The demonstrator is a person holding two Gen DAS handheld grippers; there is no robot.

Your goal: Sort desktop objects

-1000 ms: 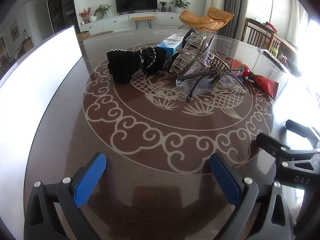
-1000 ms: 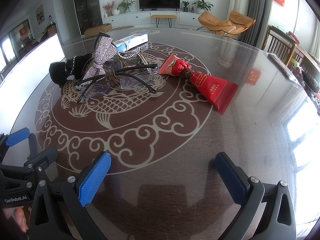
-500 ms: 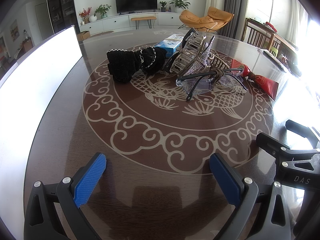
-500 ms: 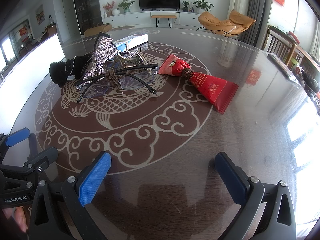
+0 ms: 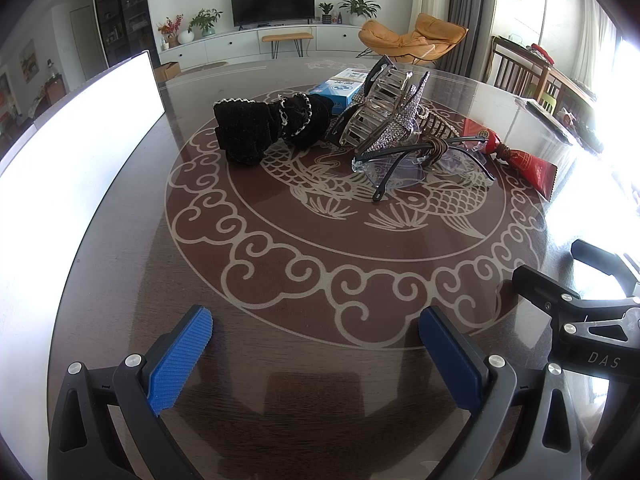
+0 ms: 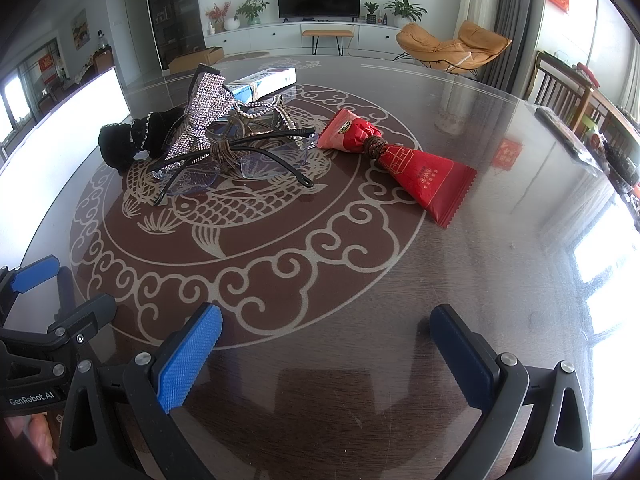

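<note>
Your left gripper (image 5: 316, 354) and right gripper (image 6: 328, 354) gape wide, empty, at the table's (image 6: 500, 152) near edge; the glasses (image 6: 240, 160), seemingly tangled with a hair clip (image 6: 204, 108), await.

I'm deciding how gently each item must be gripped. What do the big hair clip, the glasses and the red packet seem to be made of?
Hair clip: likely hard plastic or metal faced with glittering rhinestones.
Glasses: clear, probably plastic lenses with thin dark glossy arms; a brown band is wound round the middle.
Red packet: shiny printed film with a zigzag-cut end, pinched by a brown band.
</note>
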